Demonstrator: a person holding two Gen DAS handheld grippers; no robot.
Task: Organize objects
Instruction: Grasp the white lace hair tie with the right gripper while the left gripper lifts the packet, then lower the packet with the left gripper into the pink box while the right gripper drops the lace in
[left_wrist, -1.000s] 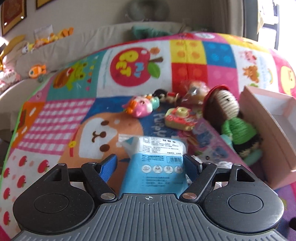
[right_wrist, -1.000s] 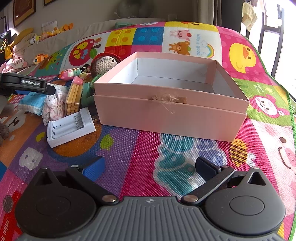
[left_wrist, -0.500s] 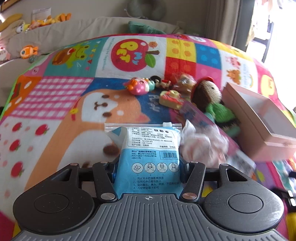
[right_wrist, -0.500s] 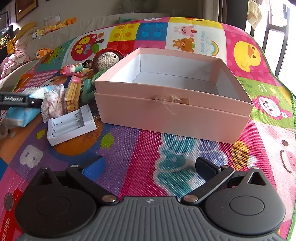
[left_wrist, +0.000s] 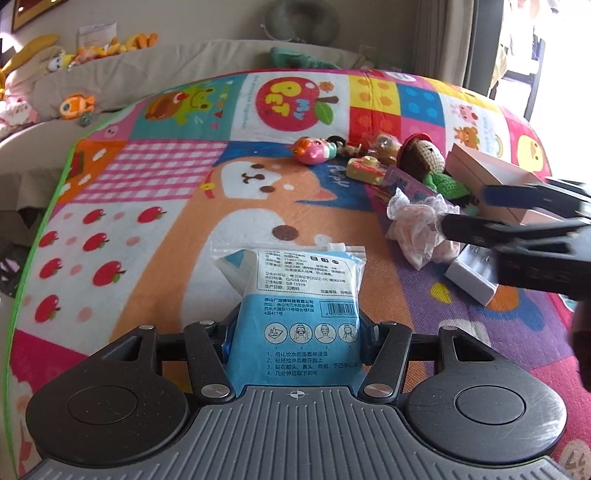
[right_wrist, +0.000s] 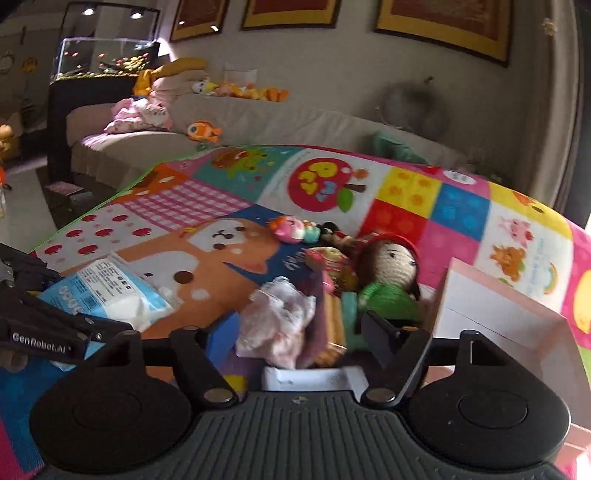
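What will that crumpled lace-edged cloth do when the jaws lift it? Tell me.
The lace-edged cloth lies bunched in loose folds, so it will probably sag and unfurl rather than keep its shape. It looks thin, so likely very light. Its frilly edge might snag on the biscuit sticks beside it. The right gripper is closing around it.

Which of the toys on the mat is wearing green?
The knitted doll beside the pink box: brown hair, red hat, green knitted top. The pink fish toy and camera toy show none.
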